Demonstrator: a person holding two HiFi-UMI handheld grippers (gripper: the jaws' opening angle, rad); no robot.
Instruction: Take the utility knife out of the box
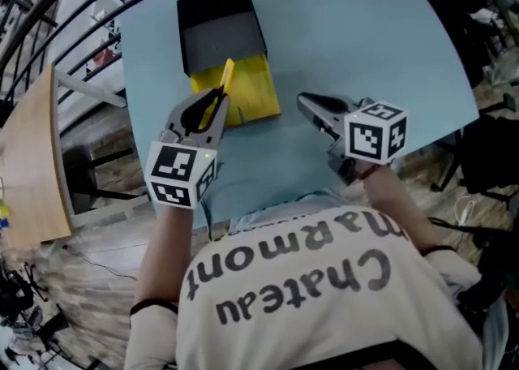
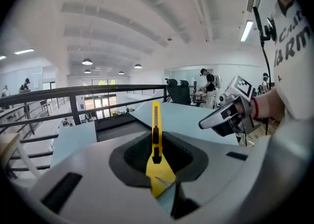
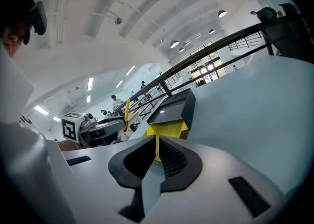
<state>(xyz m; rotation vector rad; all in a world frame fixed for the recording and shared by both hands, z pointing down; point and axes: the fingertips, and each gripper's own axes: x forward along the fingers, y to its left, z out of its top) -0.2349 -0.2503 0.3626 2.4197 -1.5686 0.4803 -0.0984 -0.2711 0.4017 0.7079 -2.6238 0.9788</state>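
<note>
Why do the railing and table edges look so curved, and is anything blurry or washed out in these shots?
Head view: the wide lens bows the edges of the blue table, and the light is even, with no harsh shadows. Left gripper view: dark rounded corners, a bent railing, a crisp yellow utility knife. Right gripper view: the same rounded frame, the ceiling washed pale, the black box fairly sharp.

The left gripper is held out ahead of the person's chest. Its jaws are clamped on the lower end of a yellow utility knife, which stands up between them. The right gripper is alongside, well apart from the left, with its jaws together and nothing between them. Both point forward and slightly downward. The left forearm and right forearm are bare and reach out from the torso.
</note>
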